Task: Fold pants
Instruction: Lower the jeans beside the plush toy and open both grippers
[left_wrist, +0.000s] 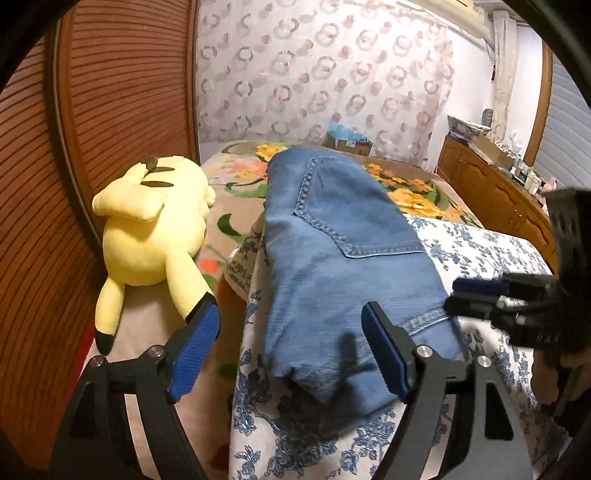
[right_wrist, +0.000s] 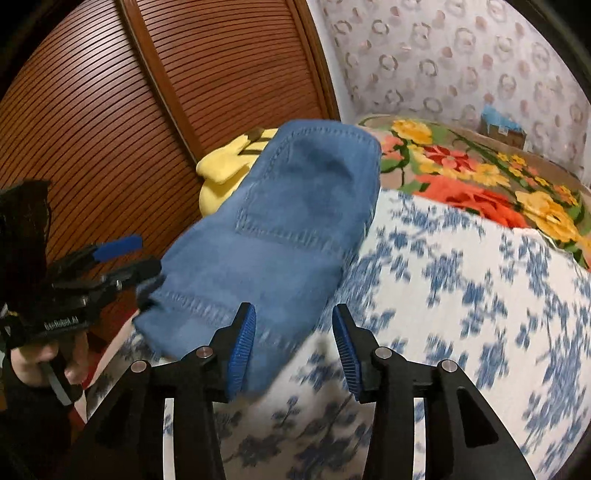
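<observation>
Blue denim pants (left_wrist: 343, 266) folded, both grippers open

Motion blurs the white quilt with blue flowers (right_wrist: 461, 295) in the right wrist view; folded blue denim pants (right_wrist: 280, 229) hide most of the yellow plush toy (right_wrist: 221, 173).

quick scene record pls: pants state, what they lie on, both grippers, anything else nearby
pants: blue denim pants folded into a compact stack, back pocket up
surface: blue-and-white floral cloth over a bright flowered blanket
left gripper: open, empty, over the near end of the pants
right gripper: open, empty, at the near right edge of the pants
nearby: yellow plush toy left of the pants
</observation>
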